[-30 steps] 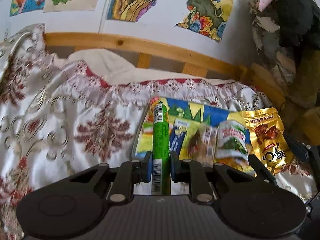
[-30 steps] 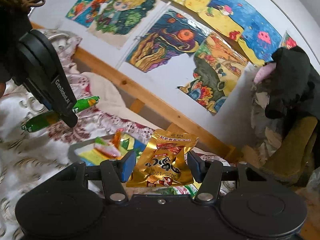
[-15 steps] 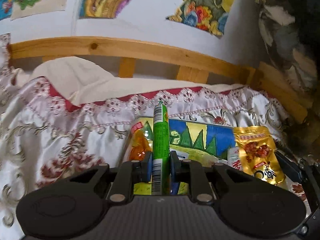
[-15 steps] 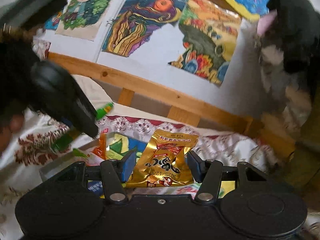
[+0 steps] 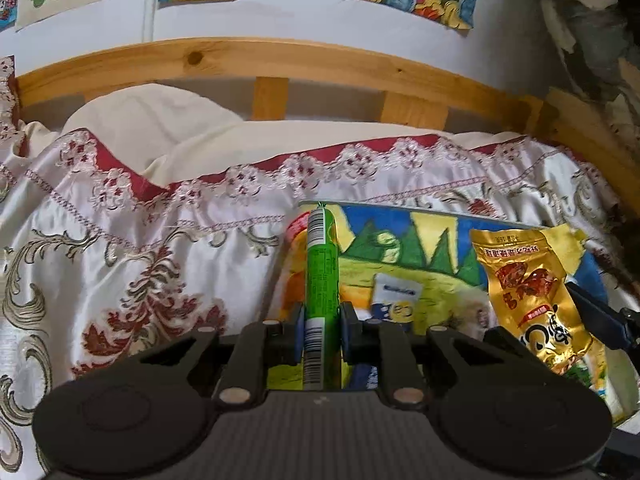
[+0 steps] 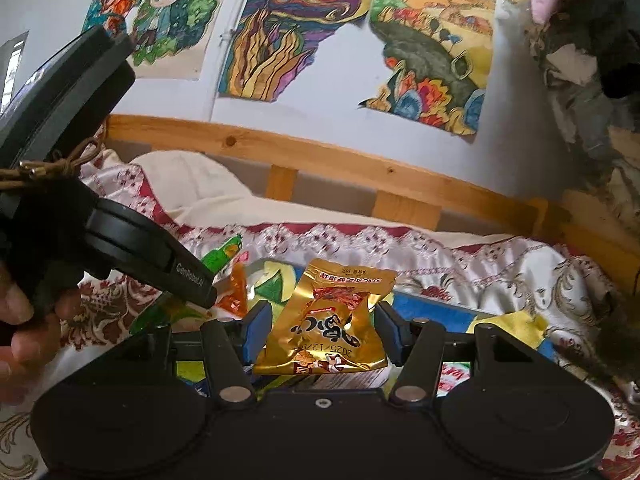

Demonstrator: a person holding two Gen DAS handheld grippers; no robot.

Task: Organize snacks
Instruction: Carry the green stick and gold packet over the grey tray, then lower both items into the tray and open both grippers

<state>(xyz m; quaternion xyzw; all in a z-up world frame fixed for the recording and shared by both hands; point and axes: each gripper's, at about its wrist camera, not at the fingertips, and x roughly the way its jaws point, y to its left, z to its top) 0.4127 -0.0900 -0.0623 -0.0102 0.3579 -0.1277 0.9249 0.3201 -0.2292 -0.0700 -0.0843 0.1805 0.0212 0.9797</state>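
Snacks mid-sort: we have left gripper clamped on green stick pack, right gripper pinching gold pouch, both above painted tray, unplaced.

Bedspread left of the picture tray lies bare, easy passage. Tray crowded: small blue-white packet (more underneath, unclear). Wooden rail and pillow block the far side.
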